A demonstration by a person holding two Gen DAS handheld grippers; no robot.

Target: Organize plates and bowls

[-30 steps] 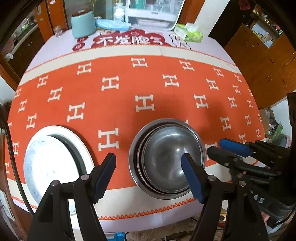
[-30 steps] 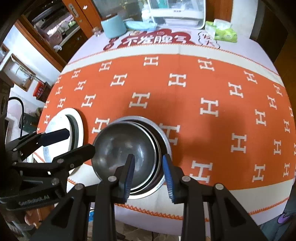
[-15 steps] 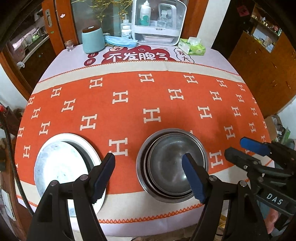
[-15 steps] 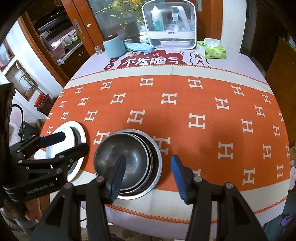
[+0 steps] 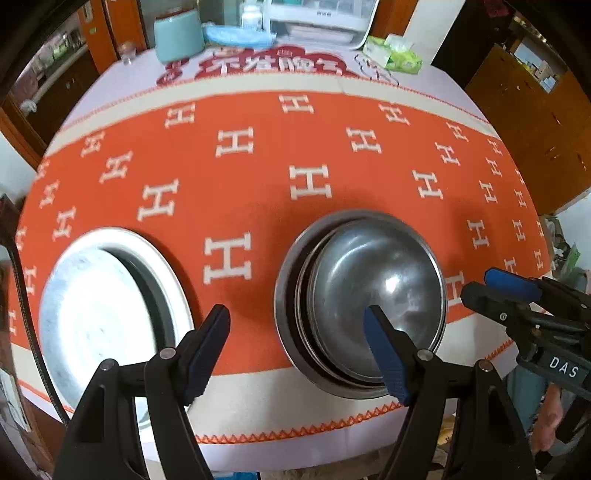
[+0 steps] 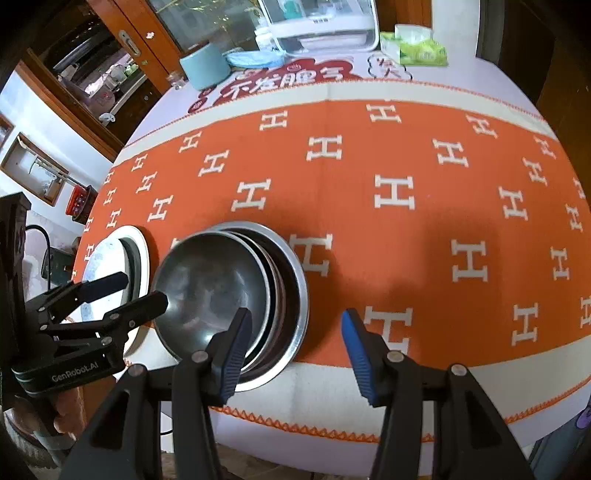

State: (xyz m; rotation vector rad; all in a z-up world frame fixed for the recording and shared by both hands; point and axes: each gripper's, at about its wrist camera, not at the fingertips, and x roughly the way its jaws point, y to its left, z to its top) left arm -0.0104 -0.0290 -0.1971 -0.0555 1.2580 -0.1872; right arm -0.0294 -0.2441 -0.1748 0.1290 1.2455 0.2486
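A stack of nested steel bowls [image 5: 369, 291] sits near the table's front edge on the orange cloth [image 5: 306, 147]. To its left lies a pale plate [image 5: 96, 317] on top of a larger white-rimmed one. My left gripper [image 5: 295, 350] is open. One finger hangs over the top bowl's inside and the other over the cloth between bowls and plates. My right gripper [image 6: 295, 341] is open too, straddling the right rim of the bowls [image 6: 214, 291]. Neither gripper's pads press on anything. Each gripper shows in the other's view: right gripper [image 5: 480, 284], left gripper [image 6: 144, 288].
At the table's far edge stand a teal canister [image 5: 179, 35], a blue cloth [image 5: 236, 35], a white lidded box [image 5: 317, 18] and a green tissue pack [image 5: 397, 55]. Wooden cabinets [image 5: 535, 122] flank the table. The right half of the orange cloth [image 6: 461, 192] is bare.
The right gripper's jaws have spread wider. Both grippers drew back from the table, then came down closer over the bowls. Bowls and plates have not moved.
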